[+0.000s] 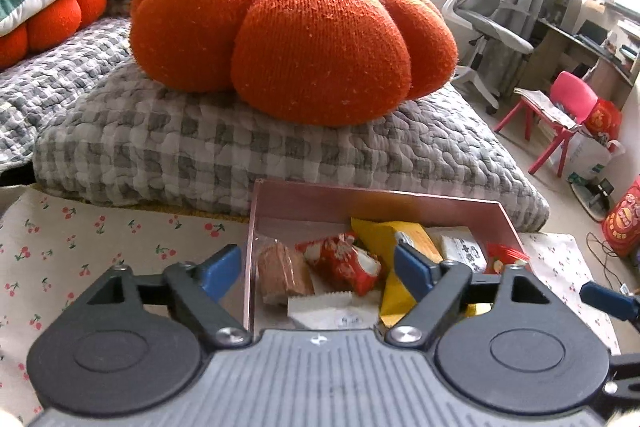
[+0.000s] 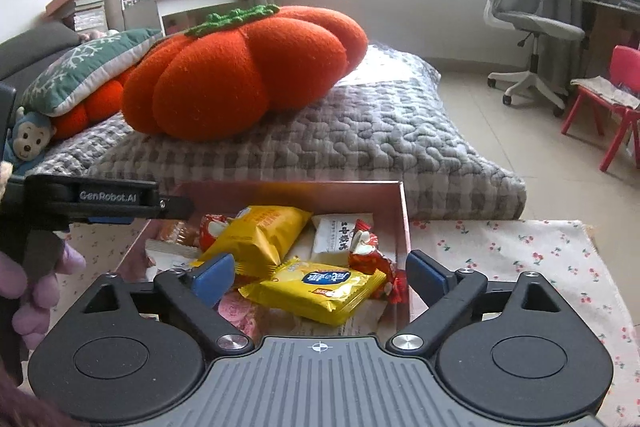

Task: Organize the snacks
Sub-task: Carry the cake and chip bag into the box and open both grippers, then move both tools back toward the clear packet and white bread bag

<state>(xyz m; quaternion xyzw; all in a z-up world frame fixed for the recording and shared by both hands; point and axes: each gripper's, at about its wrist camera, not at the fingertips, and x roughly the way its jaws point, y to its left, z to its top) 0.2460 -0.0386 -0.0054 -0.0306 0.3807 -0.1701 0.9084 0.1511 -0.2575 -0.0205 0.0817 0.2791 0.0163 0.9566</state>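
A pink open box (image 1: 360,197) (image 2: 403,211) holds several wrapped snacks on a cherry-print cloth (image 1: 100,239) (image 2: 520,259). In the left wrist view I see a brown biscuit pack (image 1: 282,273), a red packet (image 1: 340,261) and a yellow bag (image 1: 384,239). In the right wrist view a large yellow bag (image 2: 260,233), a small yellow packet (image 2: 316,287), a white packet (image 2: 336,237) and a red candy (image 2: 372,259) lie inside. My left gripper (image 1: 316,271) is open and empty, straddling the box's left wall. My right gripper (image 2: 318,277) is open and empty over the box.
A large orange pumpkin cushion (image 1: 288,43) (image 2: 240,67) lies on a grey checked quilt (image 1: 240,147) (image 2: 360,139) just behind the box. An office chair (image 2: 528,19) and a pink child's chair (image 1: 560,115) stand on the floor to the right.
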